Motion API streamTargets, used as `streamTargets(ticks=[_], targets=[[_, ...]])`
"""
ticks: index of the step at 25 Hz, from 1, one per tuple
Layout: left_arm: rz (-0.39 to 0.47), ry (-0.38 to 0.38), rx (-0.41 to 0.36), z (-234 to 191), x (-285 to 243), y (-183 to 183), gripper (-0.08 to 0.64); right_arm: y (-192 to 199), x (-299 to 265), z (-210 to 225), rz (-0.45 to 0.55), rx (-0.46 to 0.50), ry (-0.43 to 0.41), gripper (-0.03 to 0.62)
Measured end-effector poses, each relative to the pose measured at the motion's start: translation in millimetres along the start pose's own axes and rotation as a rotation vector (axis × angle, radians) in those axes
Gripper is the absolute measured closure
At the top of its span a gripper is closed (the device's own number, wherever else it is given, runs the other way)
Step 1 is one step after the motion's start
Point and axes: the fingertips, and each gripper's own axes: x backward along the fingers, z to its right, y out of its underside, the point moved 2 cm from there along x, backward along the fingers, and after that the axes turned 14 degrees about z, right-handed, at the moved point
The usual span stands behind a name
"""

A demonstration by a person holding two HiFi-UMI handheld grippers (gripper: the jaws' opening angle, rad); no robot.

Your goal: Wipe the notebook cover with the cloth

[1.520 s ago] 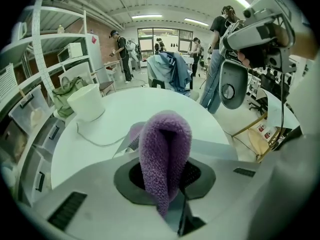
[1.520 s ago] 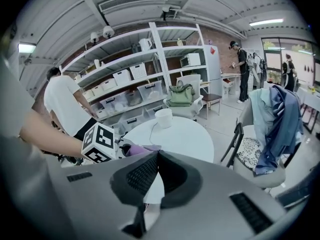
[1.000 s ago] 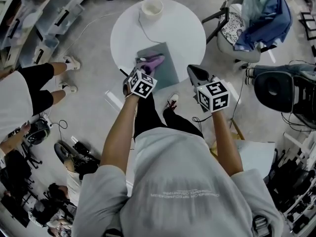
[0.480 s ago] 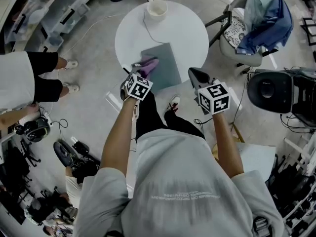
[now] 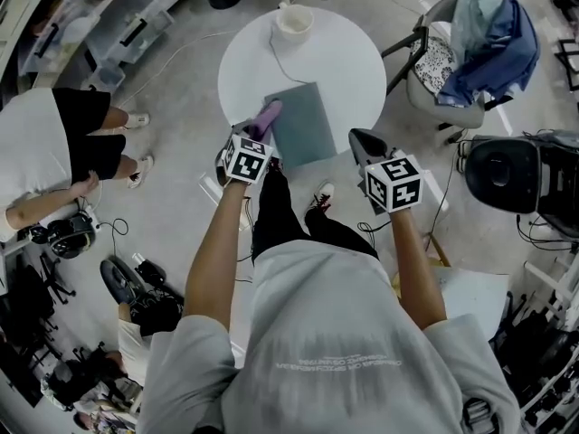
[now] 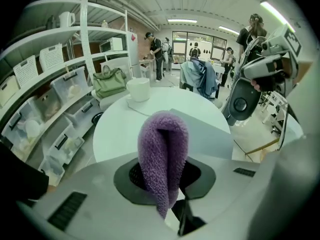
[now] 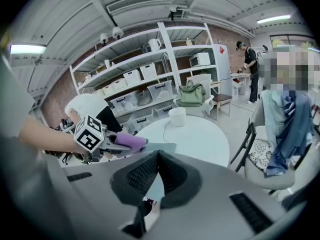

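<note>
On the near half of the round white table [image 5: 344, 57] lies the grey notebook [image 5: 306, 123], and the left gripper [image 5: 261, 130] is clenched on a folded purple cloth [image 5: 269, 114] at the notebook's left edge; whether cloth and cover touch cannot be told. The right gripper [image 5: 357, 138] hangs just off the table's near right rim with its jaws pressed together on nothing. At the table's far rim stands a white cup [image 5: 295, 20], its cable [image 5: 276, 57] running toward the notebook, and right of the table stands a chair [image 5: 443, 66] draped with blue clothes [image 5: 493, 34].
</note>
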Motion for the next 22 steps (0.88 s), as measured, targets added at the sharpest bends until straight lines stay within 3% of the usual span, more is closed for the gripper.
streamTargets(ticks=[5,12,17,22], targets=[[0.085,0.005,-0.072,-0.4,-5.4,-48.6,0.492,1.4,-1.0,-2.6,0.008,-0.009,0.011,0.591],[0.142,0.118,-0.205,36.5,-35.0,-91.9,0.492,8.6,11.3,6.3,0.007,-0.046,0.073,0.591],[0.110,0.234,-0.266,74.2,-66.2,-91.1,0.492,16.2,22.7,16.7,0.001,-0.071,0.124,0.591],[-0.008,0.330,-0.293,100.7,-92.2,-58.3,0.492,17.2,30.0,27.7,0.002,-0.084,0.155,0.591]])
